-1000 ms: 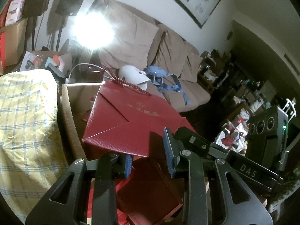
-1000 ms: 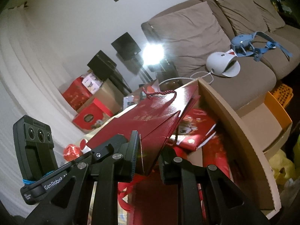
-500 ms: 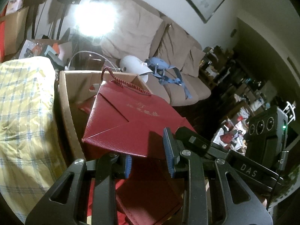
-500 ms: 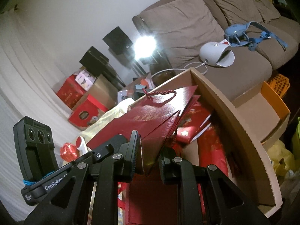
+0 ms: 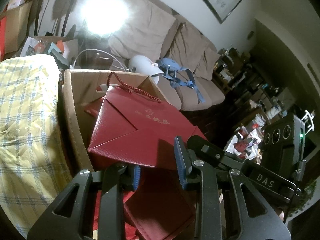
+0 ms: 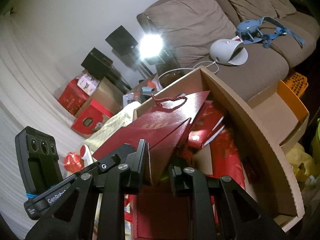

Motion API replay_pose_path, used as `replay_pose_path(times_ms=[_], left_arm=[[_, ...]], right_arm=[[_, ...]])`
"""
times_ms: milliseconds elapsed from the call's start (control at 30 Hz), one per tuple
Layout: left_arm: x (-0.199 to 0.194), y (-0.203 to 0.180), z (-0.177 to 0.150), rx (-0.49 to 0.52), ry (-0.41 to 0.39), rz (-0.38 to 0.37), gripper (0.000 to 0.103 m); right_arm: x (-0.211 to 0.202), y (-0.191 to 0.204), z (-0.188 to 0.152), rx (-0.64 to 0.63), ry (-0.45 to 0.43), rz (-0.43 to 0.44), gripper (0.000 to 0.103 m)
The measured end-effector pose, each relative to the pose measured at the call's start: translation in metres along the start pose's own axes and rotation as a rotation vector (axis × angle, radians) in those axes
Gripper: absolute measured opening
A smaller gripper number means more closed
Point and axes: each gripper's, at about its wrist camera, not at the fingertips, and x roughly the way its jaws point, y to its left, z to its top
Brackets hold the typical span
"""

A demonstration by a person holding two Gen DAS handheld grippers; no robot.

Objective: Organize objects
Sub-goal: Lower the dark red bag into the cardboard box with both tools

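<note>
Two-handed, kept red gift bag (image 5: 140, 132) pinched in left tongs (image 5: 159, 170) and right tongs (image 6: 158, 166), tipped slightly over cardboard box (image 5: 74, 108); unplaced yet.

A brown sofa (image 6: 230, 32) is set against a white wall (image 6: 66, 20); a bright lamp (image 5: 104, 14) is lit beside it.
</note>
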Motion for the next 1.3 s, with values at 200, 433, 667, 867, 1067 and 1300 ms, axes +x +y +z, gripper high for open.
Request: replay_pose_path(times_ms=[200,433,667,867,1067,1300], left_arm=[[0.002,0.002,0.001,-0.002,0.001,0.005,0.031],[0.006,0.002,-0.001,-0.010,0.010,0.014,0.035],[0.002,0.008,-0.002,-0.024,0.005,0.009,0.044],[0.001,0.006,0.000,-0.017,0.004,0.015,0.044],[0.002,0.004,-0.001,-0.019,0.004,0.023,0.044],[-0.001,0.006,-0.003,-0.025,-0.002,0.046,0.044]], right_arm=[[-0.001,-0.002,0.000,0.012,-0.004,-0.002,0.019],[-0.001,-0.005,0.001,0.023,-0.001,-0.007,0.019],[-0.005,-0.005,0.002,0.027,-0.017,-0.011,0.019],[-0.007,-0.008,0.002,0.041,-0.027,-0.008,0.019],[-0.007,-0.012,0.004,0.063,-0.021,-0.020,0.019],[-0.005,-0.017,0.004,0.086,-0.013,-0.022,0.021]])
